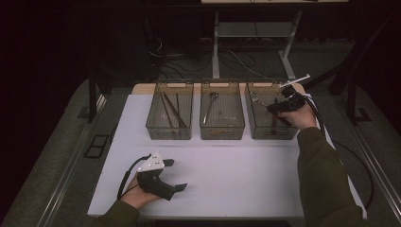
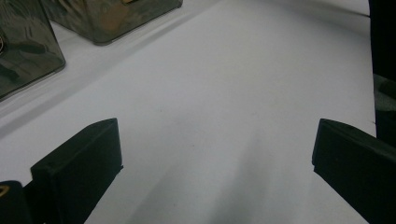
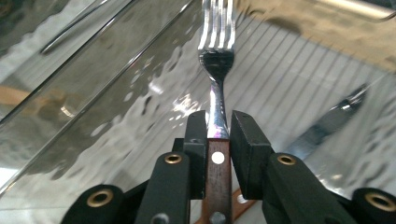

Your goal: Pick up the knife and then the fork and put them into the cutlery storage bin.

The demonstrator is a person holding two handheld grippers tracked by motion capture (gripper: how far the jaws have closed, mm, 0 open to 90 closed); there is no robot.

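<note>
My right gripper reaches down into the right-hand clear bin at the back of the table. Its jaws are shut on a fork with a dark wooden handle, and the pads sit against the top of the handle. The tines point away from me toward the ribbed bin floor. In the high view that gripper hangs over the bin's right side, held by a hand in a green sleeve. My left gripper rests near the table's front edge. The jaws of the left gripper stand wide apart over bare white tabletop.
A knife lies in the same bin, to the right of the fork. The middle bin holds a spoon; the left bin holds thin dark sticks. The white table ends close behind the bins.
</note>
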